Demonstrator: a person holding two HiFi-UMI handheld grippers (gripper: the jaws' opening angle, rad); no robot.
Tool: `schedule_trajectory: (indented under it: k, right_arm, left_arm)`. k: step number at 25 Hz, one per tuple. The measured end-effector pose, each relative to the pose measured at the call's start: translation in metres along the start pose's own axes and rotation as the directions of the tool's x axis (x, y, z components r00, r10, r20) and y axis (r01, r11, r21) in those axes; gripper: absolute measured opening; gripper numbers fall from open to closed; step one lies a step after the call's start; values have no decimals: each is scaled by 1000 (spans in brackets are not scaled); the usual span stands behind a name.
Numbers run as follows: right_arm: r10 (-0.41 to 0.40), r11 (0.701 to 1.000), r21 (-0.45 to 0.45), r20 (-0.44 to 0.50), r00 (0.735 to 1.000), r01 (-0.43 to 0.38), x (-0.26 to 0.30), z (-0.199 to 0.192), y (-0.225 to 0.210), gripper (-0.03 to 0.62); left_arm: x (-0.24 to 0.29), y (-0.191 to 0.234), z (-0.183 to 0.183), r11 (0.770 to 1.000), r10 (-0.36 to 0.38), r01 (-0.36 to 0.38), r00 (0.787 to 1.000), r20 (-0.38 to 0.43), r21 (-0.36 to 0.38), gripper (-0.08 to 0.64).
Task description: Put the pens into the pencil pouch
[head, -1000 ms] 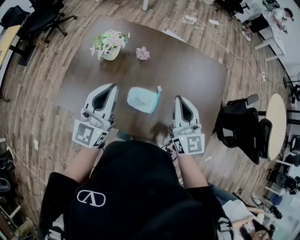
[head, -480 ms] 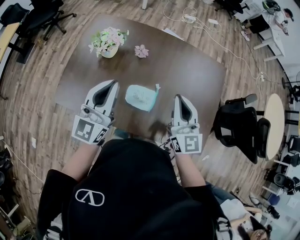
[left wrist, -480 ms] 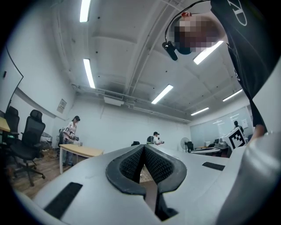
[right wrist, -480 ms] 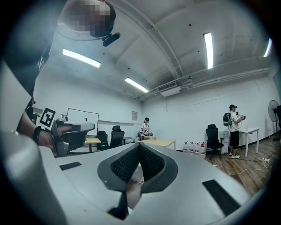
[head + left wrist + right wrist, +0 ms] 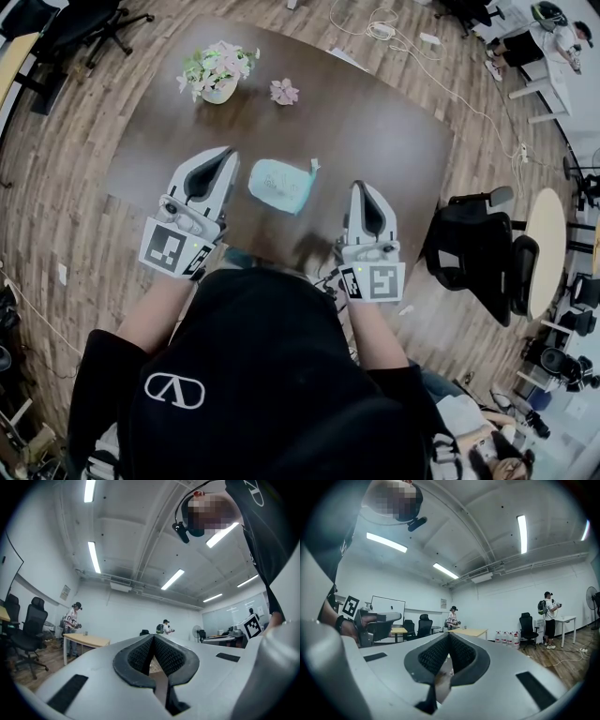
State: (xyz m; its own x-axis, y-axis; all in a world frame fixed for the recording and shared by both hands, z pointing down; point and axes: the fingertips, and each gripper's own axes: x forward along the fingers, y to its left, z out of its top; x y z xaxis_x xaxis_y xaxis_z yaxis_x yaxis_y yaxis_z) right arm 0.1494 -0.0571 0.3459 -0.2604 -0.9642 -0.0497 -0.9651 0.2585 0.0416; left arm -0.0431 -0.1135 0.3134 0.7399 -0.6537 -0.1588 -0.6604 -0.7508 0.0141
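Note:
A light blue pencil pouch (image 5: pixel 279 186) lies on the dark brown table (image 5: pixel 375 131), between my two grippers and slightly beyond them. My left gripper (image 5: pixel 225 153) is to the left of the pouch, shut and empty. My right gripper (image 5: pixel 361 187) is to the right of it, also shut with nothing in it. Both hover at the table's near edge and point away from me. In the left gripper view the left gripper (image 5: pixel 153 637) has its pads pressed together, as does the right gripper (image 5: pixel 449 635) in the right gripper view. No pens show in any view.
A pot of flowers (image 5: pixel 217 75) and a small pink flower (image 5: pixel 284 91) sit at the table's far left. A black office chair (image 5: pixel 473 253) and a round side table (image 5: pixel 548 239) stand to the right. Cables (image 5: pixel 441 84) run across the wooden floor.
Nothing on the table has moved and both grippers keep their places; only the head view has drifted a little.

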Motion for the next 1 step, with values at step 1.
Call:
schedule_trajectory:
  k: [1]
  right_arm:
    - [-1, 1000, 0, 1, 1000, 1, 1, 0, 0, -2]
  left_arm:
    - [0, 0, 0, 1000, 0, 0, 1000, 0, 0, 2]
